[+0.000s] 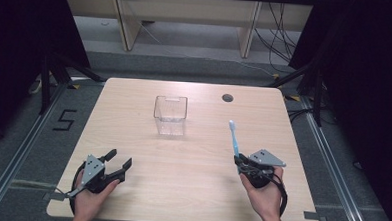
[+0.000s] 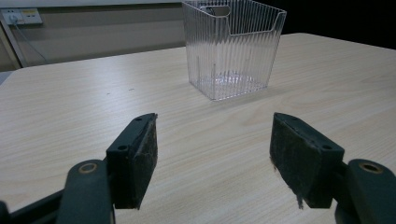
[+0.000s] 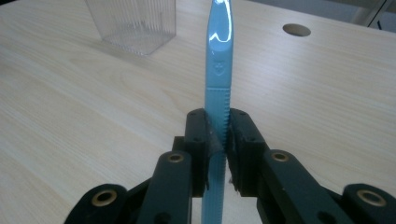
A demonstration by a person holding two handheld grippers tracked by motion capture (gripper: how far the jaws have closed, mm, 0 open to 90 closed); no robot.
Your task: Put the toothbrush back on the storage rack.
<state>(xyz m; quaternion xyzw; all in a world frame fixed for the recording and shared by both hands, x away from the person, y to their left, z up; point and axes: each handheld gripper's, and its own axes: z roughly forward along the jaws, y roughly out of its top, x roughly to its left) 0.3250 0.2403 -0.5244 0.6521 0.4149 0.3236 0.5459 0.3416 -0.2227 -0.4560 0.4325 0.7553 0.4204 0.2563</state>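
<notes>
Pale wood table [image 1: 182,160] on grey floor, dark curtains at both sides: left gripper [image 1: 117,165] at 7 o'clock, jaws wide and empty, clear ribbed bin [image 1: 170,114] at 12, right gripper [image 1: 241,165] at 4 clamping blue toothbrush [image 1: 234,137].

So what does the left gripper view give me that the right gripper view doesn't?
The left gripper view alone shows the left gripper with its jaws wide apart and nothing between them, the whole clear ribbed container with its open rim, and wall sockets behind. The right gripper view alone shows the right gripper shut on the blue toothbrush, plus the round cable hole. Both show the wooden table and at least the container's base.
</notes>
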